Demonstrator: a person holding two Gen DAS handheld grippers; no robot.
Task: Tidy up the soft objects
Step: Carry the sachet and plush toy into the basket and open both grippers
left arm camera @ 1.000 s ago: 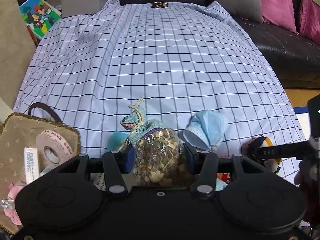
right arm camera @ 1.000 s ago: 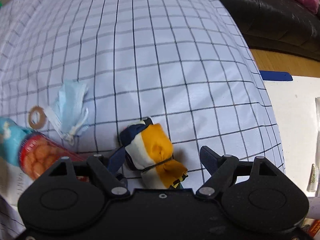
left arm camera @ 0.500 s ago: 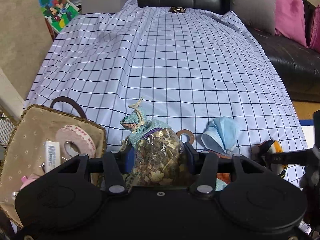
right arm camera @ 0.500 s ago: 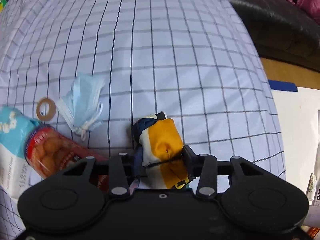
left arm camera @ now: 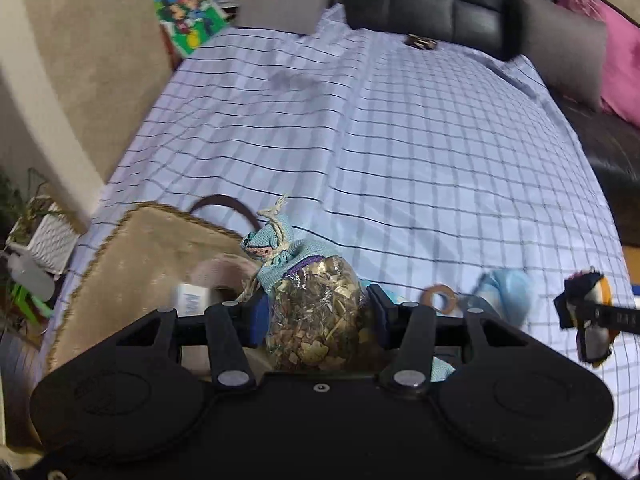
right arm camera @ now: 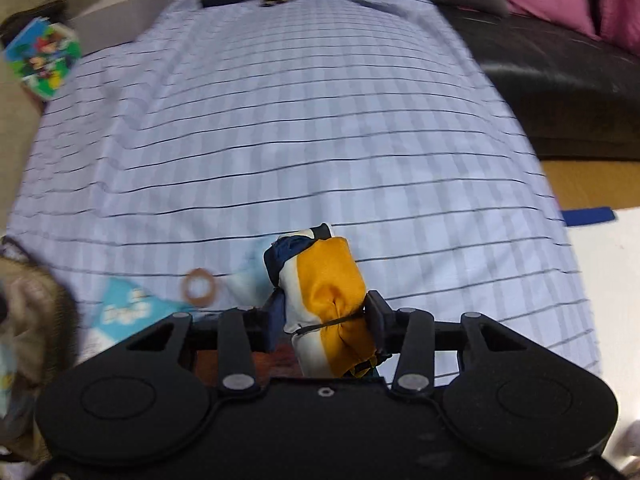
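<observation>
A checked cloth (left arm camera: 400, 152) is covering the surface. A tan basket (left arm camera: 132, 264), a brown ring (left arm camera: 440, 299), a blue mask (left arm camera: 508, 292) and a white box (left arm camera: 286, 8) are lying on it.

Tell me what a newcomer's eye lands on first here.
The left gripper is shut on a clear sachet of dried petals with a blue knitted top, beside a tan basket. The right gripper clamps an orange and white cloth bundle above the checked sheet.
</observation>
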